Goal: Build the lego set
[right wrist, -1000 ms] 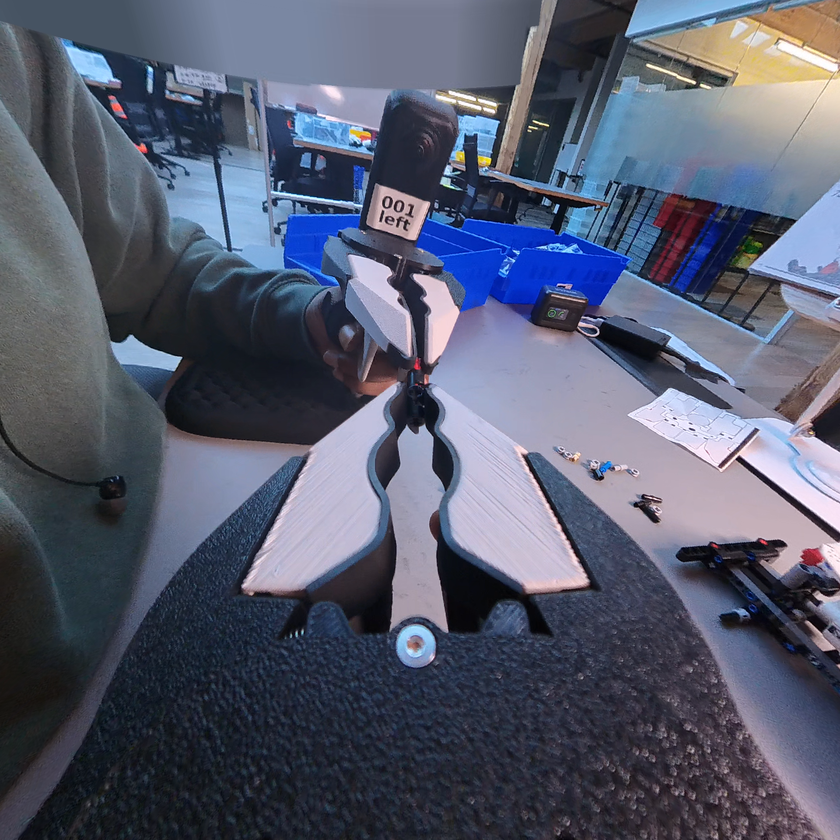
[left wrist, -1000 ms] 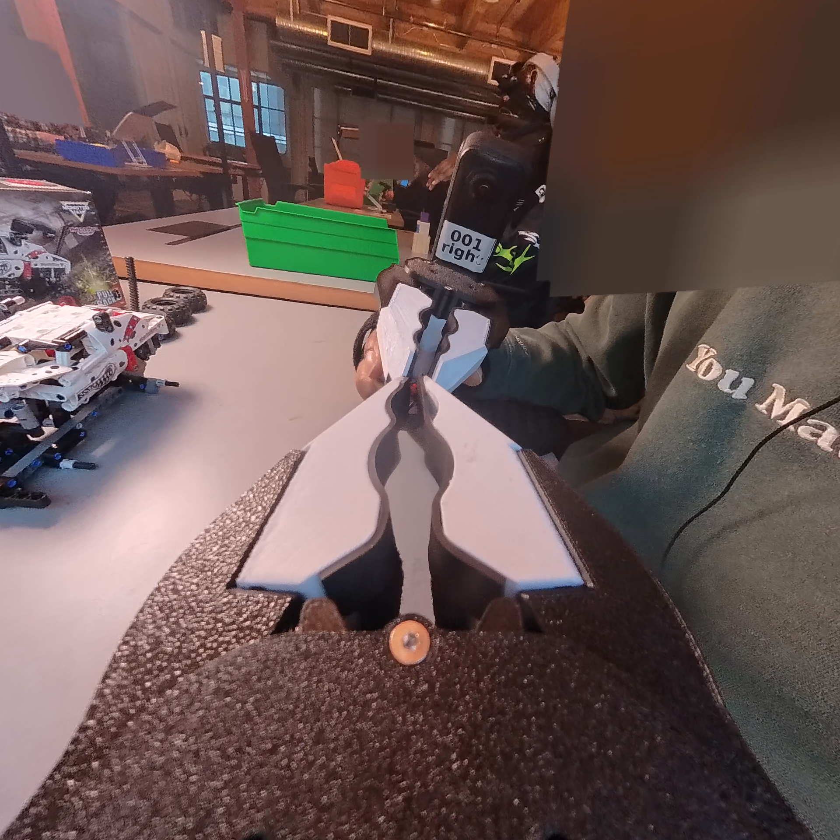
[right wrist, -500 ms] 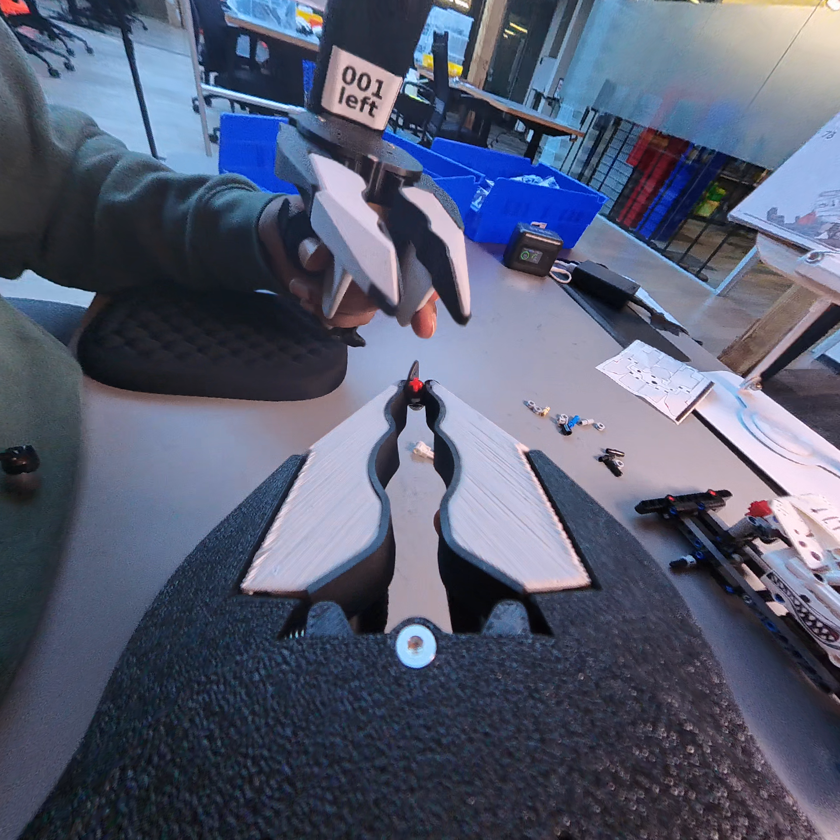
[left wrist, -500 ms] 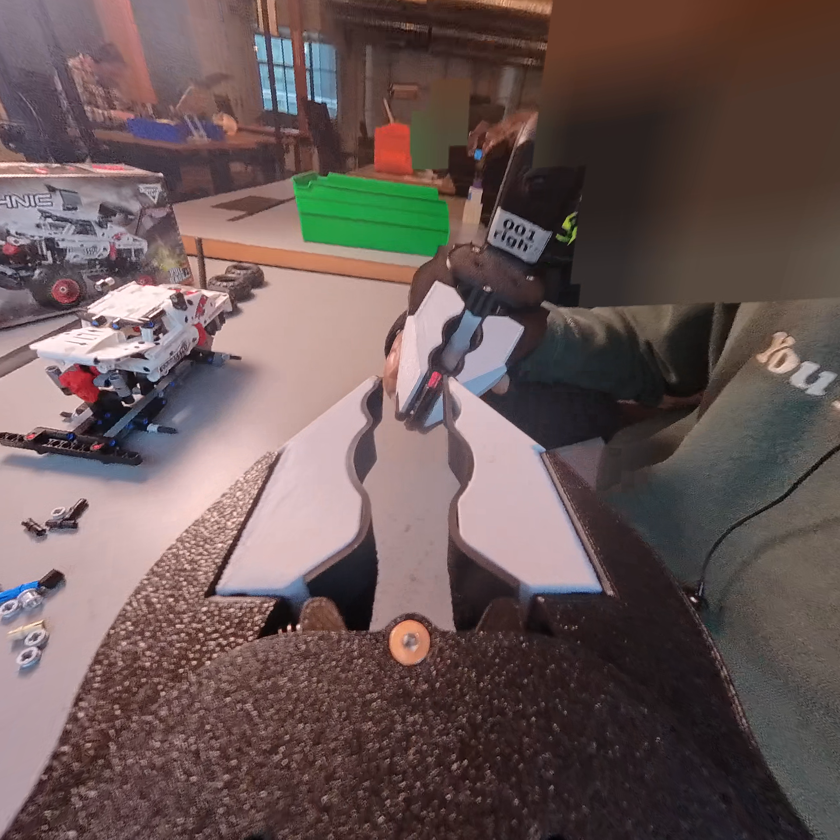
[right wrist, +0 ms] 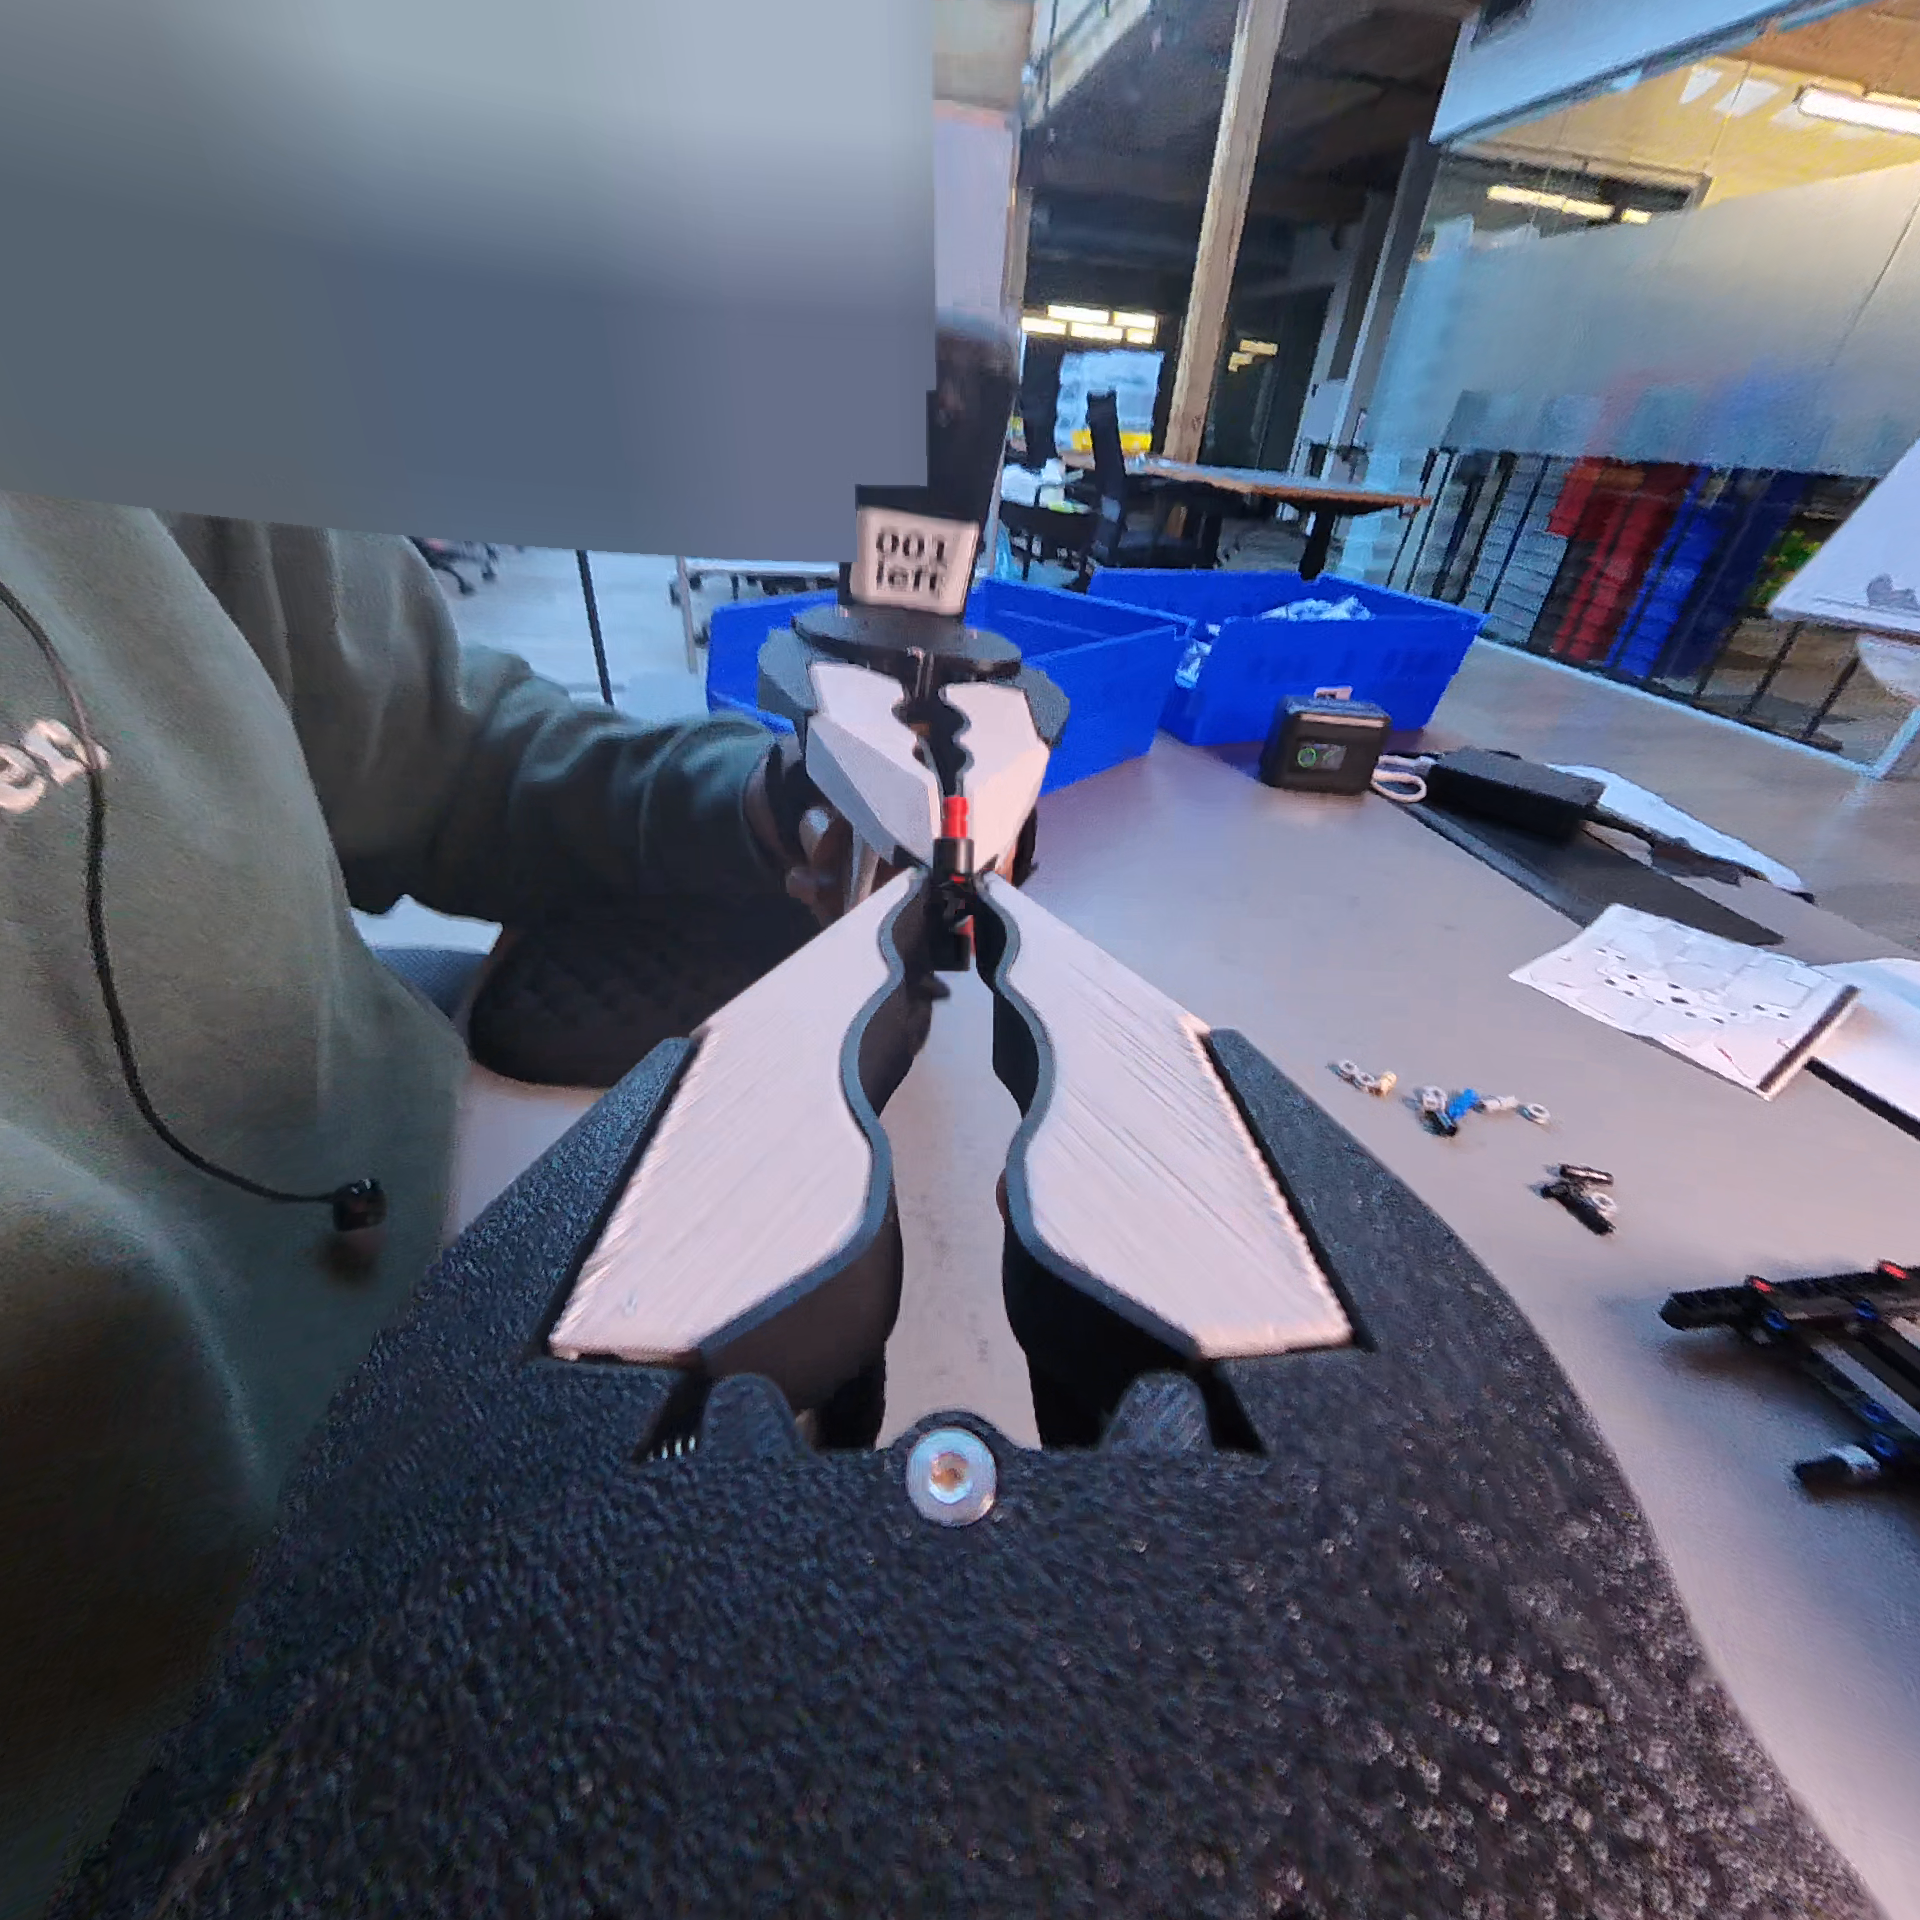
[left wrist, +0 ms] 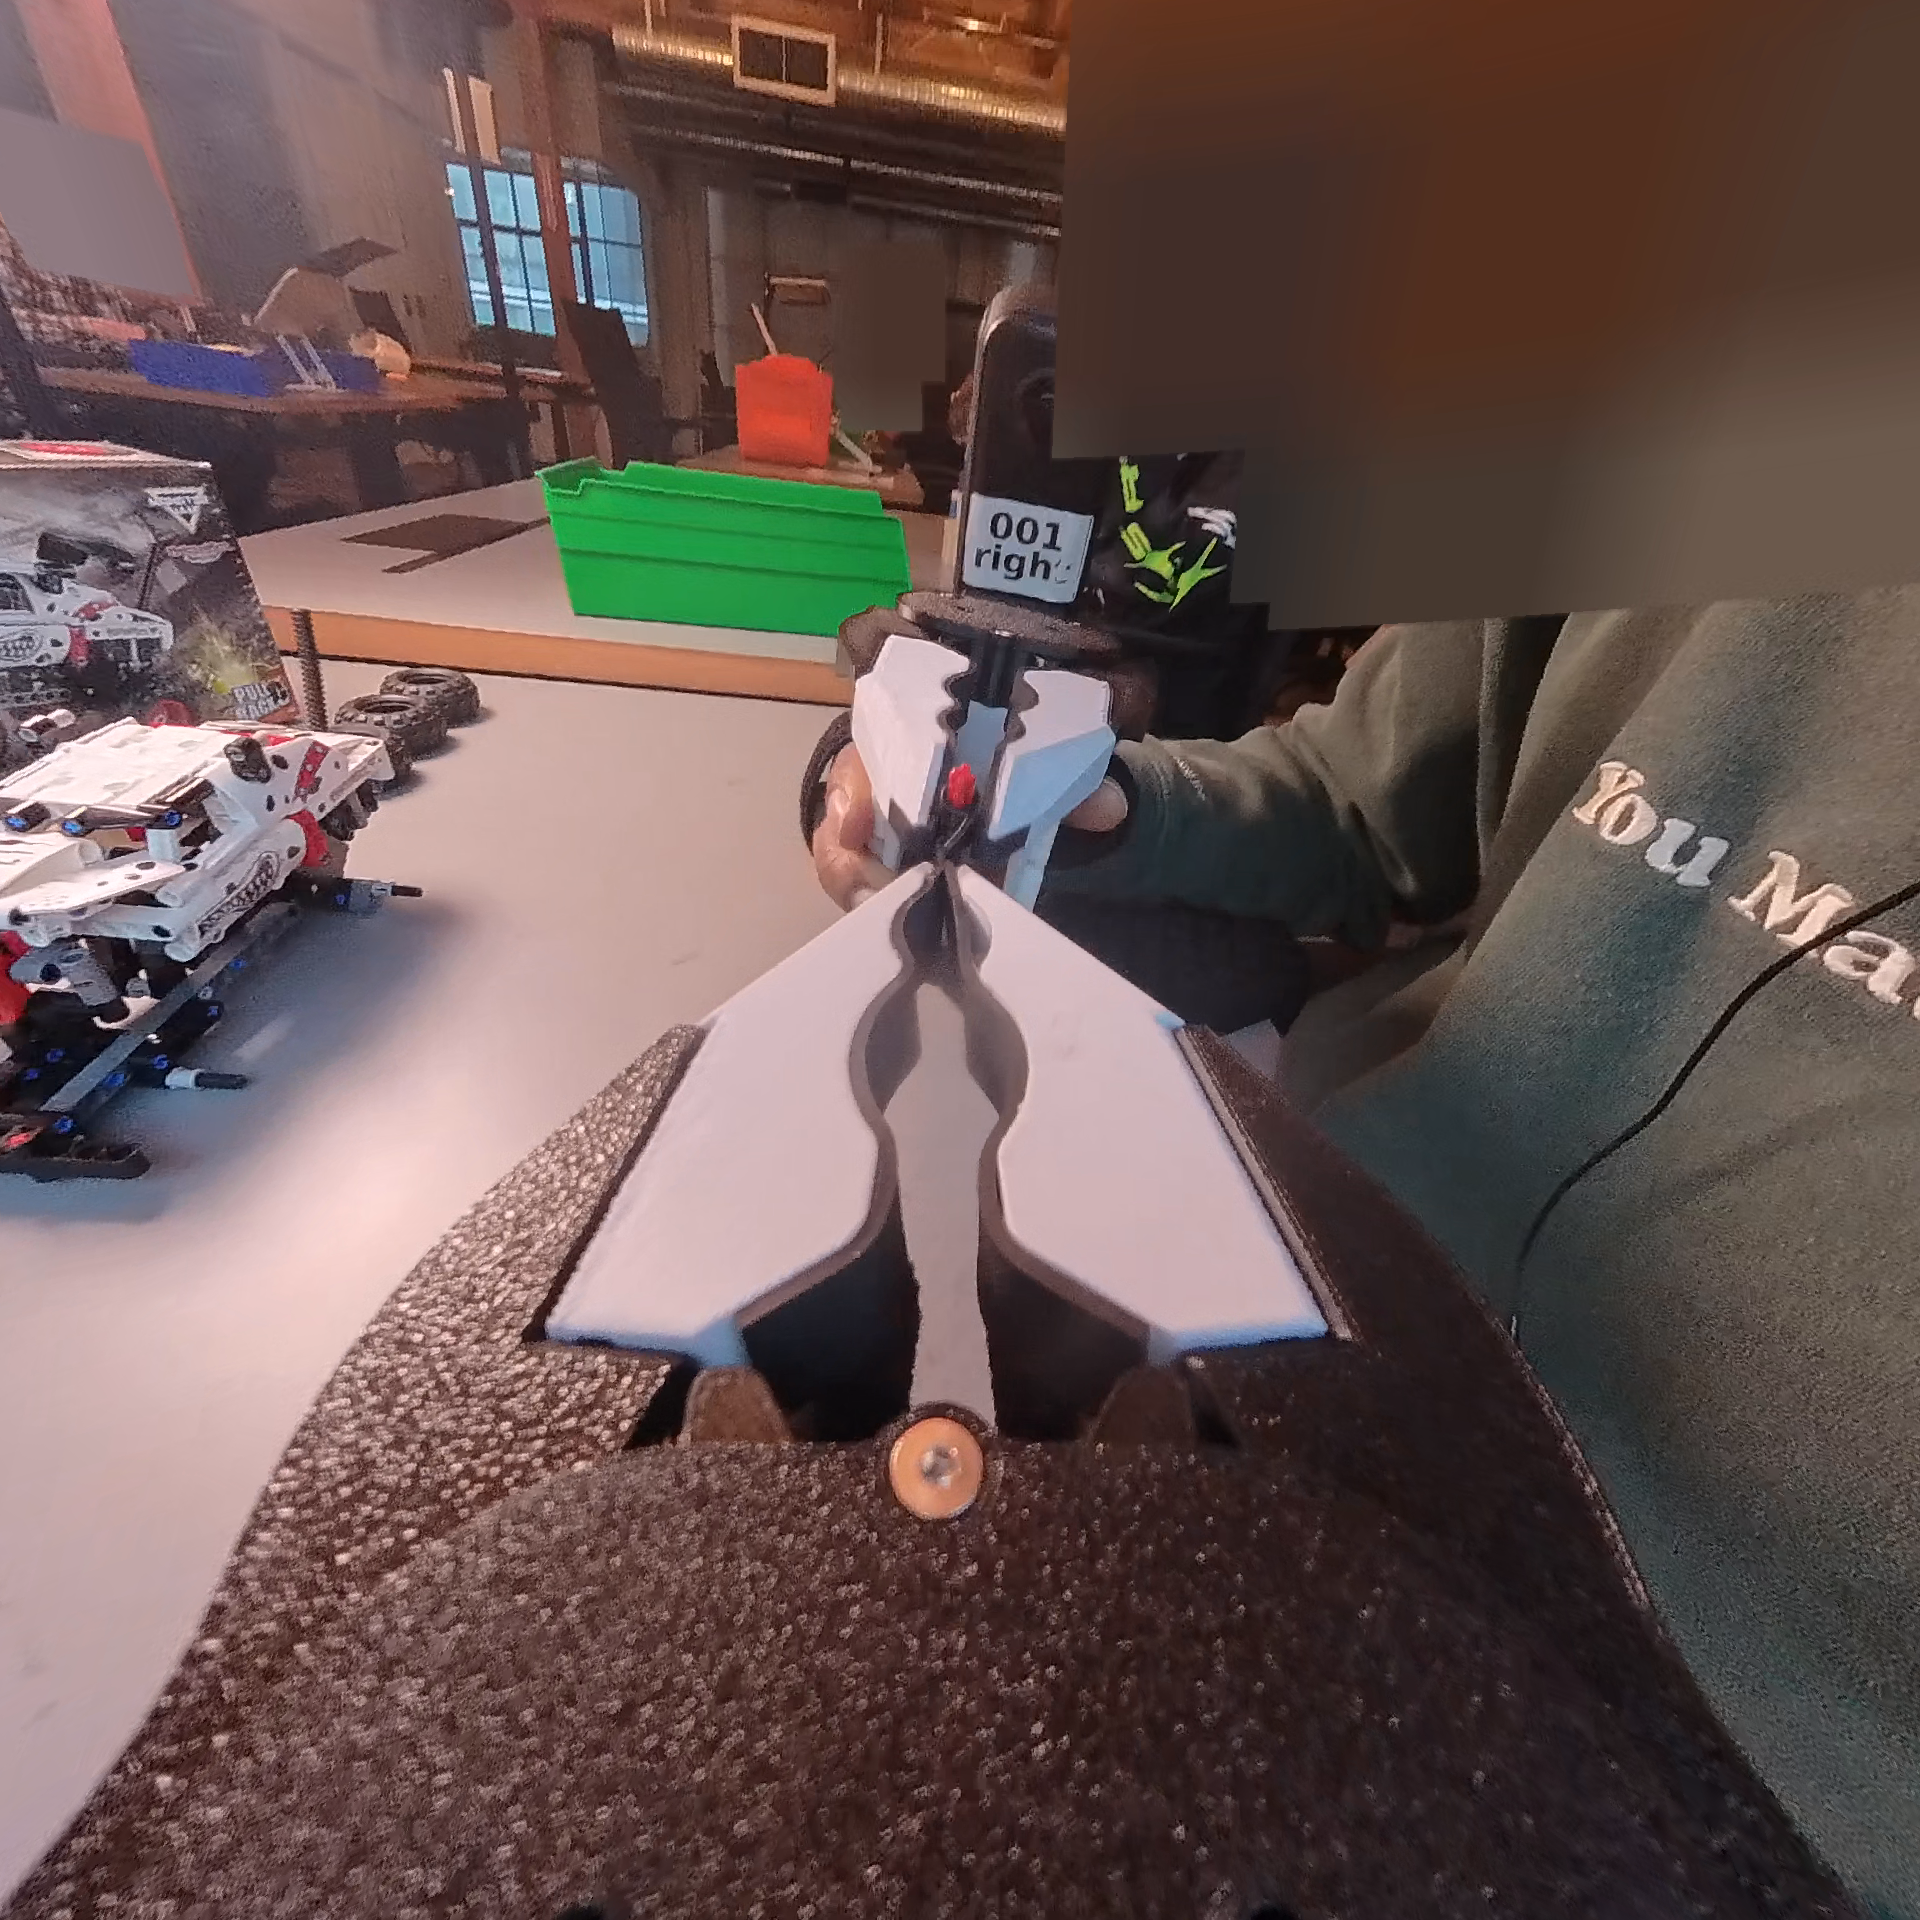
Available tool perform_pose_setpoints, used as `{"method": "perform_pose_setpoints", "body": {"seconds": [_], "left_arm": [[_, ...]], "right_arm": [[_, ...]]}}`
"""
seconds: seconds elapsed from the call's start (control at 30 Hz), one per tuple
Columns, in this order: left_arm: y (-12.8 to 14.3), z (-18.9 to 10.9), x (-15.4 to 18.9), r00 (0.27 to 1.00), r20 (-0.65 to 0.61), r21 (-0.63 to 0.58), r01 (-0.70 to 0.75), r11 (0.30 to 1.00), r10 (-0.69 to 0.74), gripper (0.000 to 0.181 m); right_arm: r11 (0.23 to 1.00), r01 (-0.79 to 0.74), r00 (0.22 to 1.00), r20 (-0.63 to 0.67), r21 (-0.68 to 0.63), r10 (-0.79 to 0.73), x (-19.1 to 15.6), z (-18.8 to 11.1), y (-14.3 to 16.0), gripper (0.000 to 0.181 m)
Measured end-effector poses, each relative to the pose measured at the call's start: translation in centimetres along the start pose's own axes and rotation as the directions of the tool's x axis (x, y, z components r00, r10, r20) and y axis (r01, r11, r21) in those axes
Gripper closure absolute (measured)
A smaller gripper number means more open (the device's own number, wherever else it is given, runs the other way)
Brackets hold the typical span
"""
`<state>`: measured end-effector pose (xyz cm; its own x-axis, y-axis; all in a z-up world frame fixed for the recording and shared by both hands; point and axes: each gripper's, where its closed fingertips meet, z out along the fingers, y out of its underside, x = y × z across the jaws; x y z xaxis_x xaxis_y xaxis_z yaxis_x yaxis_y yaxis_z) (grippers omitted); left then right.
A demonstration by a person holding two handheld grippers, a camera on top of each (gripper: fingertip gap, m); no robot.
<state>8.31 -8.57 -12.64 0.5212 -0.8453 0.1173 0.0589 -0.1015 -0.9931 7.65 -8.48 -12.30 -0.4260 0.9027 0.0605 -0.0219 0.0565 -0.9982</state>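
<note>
We hold left gripper (left wrist: 943,899) and right gripper (right wrist: 948,914) clenched tip-to-tip on red-and-black pin piece (right wrist: 952,831), right of truck (left wrist: 156,831); tiny, rigid, slippery — grip black barrel.

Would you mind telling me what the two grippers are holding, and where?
Both pinch one small black-and-red pin assembly between them: right gripper on its black end, left gripper on the other end.

Your left gripper (left wrist: 943,894): pebbled matt black plastic shell, smooth pale fingers (left wrist: 1081,1091). Table (left wrist: 582,935): smooth matt grey. Green bin (left wrist: 727,561): glossy plastic.
</note>
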Motion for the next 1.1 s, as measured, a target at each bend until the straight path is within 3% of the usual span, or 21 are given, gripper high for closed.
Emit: {"method": "perform_pose_setpoints", "body": {"seconds": [0.07,0.33,0.43,0.53,0.63,0.7,0.77,0.87,0.97,1.03,1.1], "left_arm": [[-0.6,-0.1,0.1,0.999,-0.022,0.058,0.044,0.997,-0.042,0.181],[-1.3,-0.7,-1.0,0.997,0.016,0.111,0.073,0.991,-0.075,0.181],[0.4,-0.5,-1.8,0.996,0.074,-0.010,0.045,0.999,-0.044,0.167],[1.9,0.0,-1.3,0.997,0.027,-0.089,0.079,0.993,-0.077,0.158],[2.0,0.5,-0.6,0.999,0.008,-0.106,0.045,0.993,-0.044,0.159],[2.1,0.8,-0.1,1.000,-0.002,-0.119,0.029,0.992,-0.030,0.176],[2.4,1.1,0.2,1.000,-0.009,-0.138,0.003,0.990,-0.004,0.177],[1.2,0.7,-0.3,0.999,0.009,-0.053,0.045,0.998,-0.045,0.177],[-0.9,-0.2,-1.2,0.987,0.002,0.100,0.162,0.982,-0.163,0.177],[-2.0,-0.8,-1.5,0.962,-0.050,0.185,0.274,0.944,-0.270,0.177],[-2.7,-1.0,-1.9,0.920,-0.106,0.253,0.392,0.884,-0.377,0.177]], "right_arm": [[0.995,-0.060,0.998,0.023,0.080,0.059,-0.1,-0.3,-1.2,0.175],[0.999,0.007,0.999,-0.037,-0.035,-0.008,0.6,0.3,0.7,0.176],[0.994,0.049,0.996,-0.066,-0.094,-0.055,1.0,0.3,1.6,0.176],[0.998,0.035,0.998,-0.055,-0.046,-0.037,0.8,0.2,0.8,0.176],[0.999,-0.040,0.999,-0.015,-0.002,0.040,0.4,0.1,0.2,0.176],[0.997,-0.081,0.997,0.013,0.002,0.081,0.1,0.4,0.3,0.175],[0.994,-0.110,0.993,0.041,-0.010,0.110,-0.3,0.8,0.6,0.175],[0.985,-0.162,0.987,0.012,0.057,0.162,0.3,0.8,-0.2,0.173],[0.969,-0.198,0.979,-0.022,0.144,0.204,1.7,0.0,-1.5,0.157],[0.981,-0.113,0.989,-0.077,0.155,0.126,2.0,-0.2,-1.8,0.155],[0.992,0.069,0.984,-0.170,0.110,-0.049,1.8,0.2,-1.7,0.153]]}}
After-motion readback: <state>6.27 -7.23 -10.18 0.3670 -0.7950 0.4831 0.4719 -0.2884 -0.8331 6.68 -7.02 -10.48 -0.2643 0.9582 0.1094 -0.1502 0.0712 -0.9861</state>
